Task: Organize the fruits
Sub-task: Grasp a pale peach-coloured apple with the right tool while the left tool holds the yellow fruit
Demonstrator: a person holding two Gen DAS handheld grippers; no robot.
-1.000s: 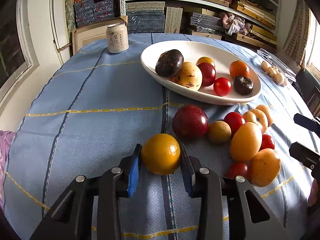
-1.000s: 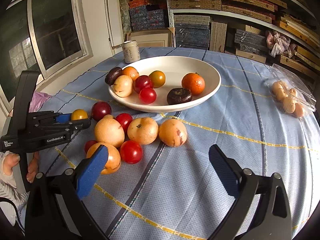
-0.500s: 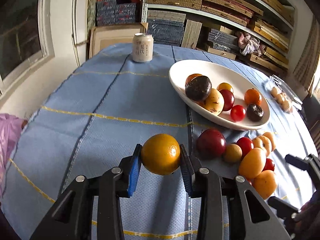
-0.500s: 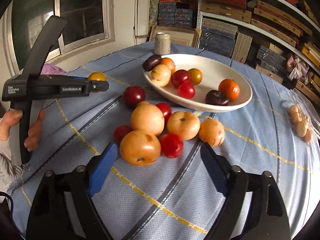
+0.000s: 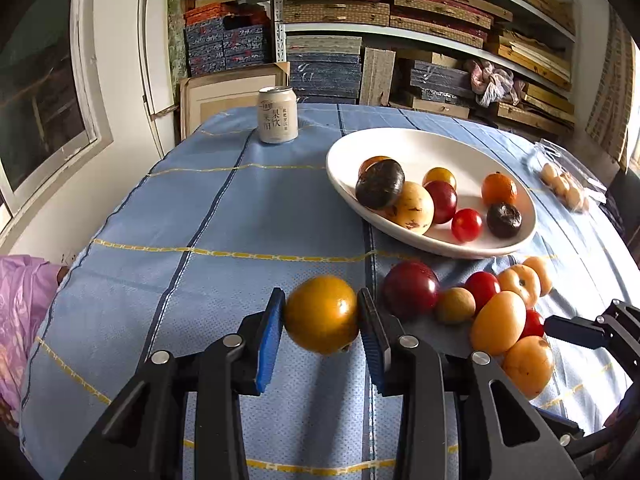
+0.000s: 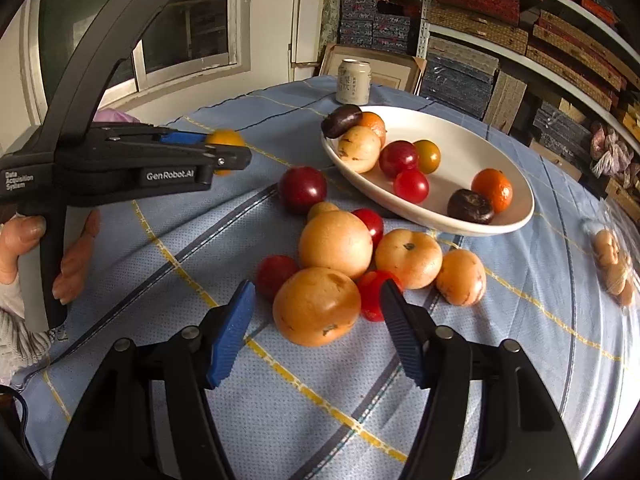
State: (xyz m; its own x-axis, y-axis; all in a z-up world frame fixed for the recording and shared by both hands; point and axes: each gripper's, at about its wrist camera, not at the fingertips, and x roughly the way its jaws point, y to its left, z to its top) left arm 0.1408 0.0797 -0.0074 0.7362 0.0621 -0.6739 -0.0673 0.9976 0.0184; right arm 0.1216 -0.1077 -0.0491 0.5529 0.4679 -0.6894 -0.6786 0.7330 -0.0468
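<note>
My left gripper (image 5: 321, 316) is shut on a round yellow-orange fruit (image 5: 321, 314), held just above the blue tablecloth; in the right wrist view the same gripper (image 6: 224, 156) pinches it at the left. My right gripper (image 6: 318, 286) points down at the loose pile, and its jaws are closing around a large orange fruit (image 6: 316, 306) with a small gap on each side. More orange and red fruits (image 6: 336, 240) lie behind it, beside a dark red plum (image 5: 410, 288). A white oval bowl (image 5: 400, 140) holds several fruits.
A drink can (image 5: 277, 115) stands at the table's far end. A clear bag of small pale items (image 5: 564, 184) lies right of the bowl. Pink cloth (image 5: 20, 300) hangs off the left edge. Shelves of stacked boxes fill the back wall. A hand (image 6: 72, 256) grips the left tool.
My right gripper has swung left over the pile and its jaws have narrowed around the large orange fruit. My left gripper has risen a little, still gripping the yellow-orange fruit.
</note>
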